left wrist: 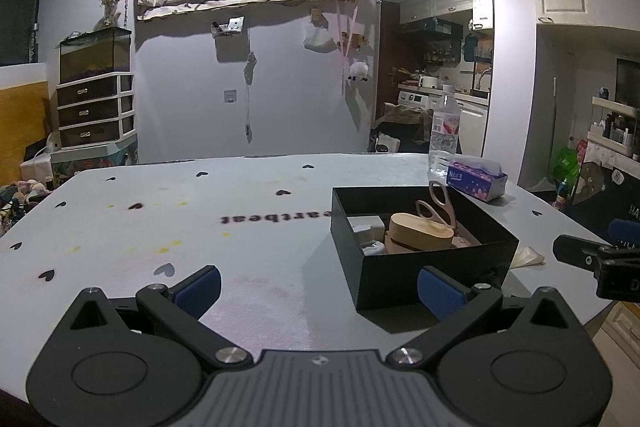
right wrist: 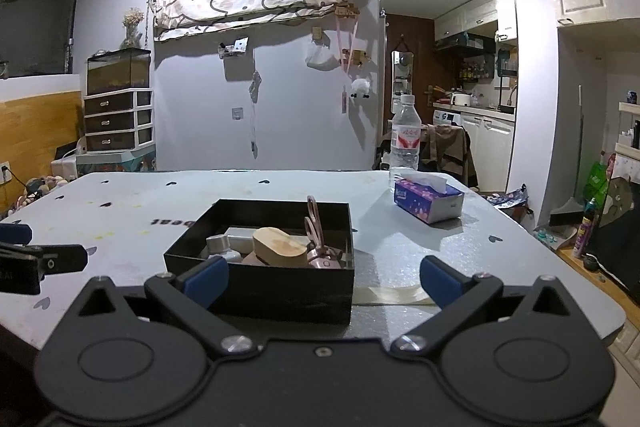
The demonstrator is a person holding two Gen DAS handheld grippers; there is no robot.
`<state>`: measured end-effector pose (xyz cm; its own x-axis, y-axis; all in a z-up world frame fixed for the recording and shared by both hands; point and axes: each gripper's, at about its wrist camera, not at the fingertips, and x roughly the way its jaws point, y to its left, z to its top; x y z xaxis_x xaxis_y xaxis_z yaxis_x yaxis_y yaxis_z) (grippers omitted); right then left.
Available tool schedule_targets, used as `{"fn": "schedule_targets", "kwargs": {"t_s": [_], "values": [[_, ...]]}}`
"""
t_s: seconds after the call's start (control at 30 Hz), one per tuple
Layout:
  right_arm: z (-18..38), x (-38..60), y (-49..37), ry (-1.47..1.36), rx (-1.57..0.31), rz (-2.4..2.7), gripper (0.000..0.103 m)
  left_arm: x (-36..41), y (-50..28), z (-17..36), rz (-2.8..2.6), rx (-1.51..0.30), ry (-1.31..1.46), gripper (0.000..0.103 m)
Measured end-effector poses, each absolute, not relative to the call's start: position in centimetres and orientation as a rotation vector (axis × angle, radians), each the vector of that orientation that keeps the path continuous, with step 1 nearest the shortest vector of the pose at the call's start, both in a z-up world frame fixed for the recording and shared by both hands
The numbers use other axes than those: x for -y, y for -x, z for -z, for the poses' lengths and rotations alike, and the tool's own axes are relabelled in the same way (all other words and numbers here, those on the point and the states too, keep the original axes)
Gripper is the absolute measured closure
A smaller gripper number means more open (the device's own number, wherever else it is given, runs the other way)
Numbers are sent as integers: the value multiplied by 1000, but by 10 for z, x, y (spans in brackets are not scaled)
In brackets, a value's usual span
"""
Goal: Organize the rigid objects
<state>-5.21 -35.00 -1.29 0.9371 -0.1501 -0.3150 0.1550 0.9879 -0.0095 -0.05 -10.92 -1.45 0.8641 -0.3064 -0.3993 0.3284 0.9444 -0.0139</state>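
A black open box stands on the pale table. Inside lie an oval wooden case, pink scissors leaning upright, a small white bottle and a pink item. My left gripper is open, low over the table just left of the box, holding nothing. My right gripper is open in front of the box's near wall, also holding nothing.
A tissue box and a clear water bottle stand at the far right of the table. A strip of tape or paper lies right of the box. Drawers and a tank stand by the wall.
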Motion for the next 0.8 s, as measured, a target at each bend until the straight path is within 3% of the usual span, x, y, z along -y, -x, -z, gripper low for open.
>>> {"fn": "schedule_targets", "kwargs": {"t_s": [0.8], "values": [[13,351,53,-11,-326,156,0,107,1,15,329,-408,-55,0]]}}
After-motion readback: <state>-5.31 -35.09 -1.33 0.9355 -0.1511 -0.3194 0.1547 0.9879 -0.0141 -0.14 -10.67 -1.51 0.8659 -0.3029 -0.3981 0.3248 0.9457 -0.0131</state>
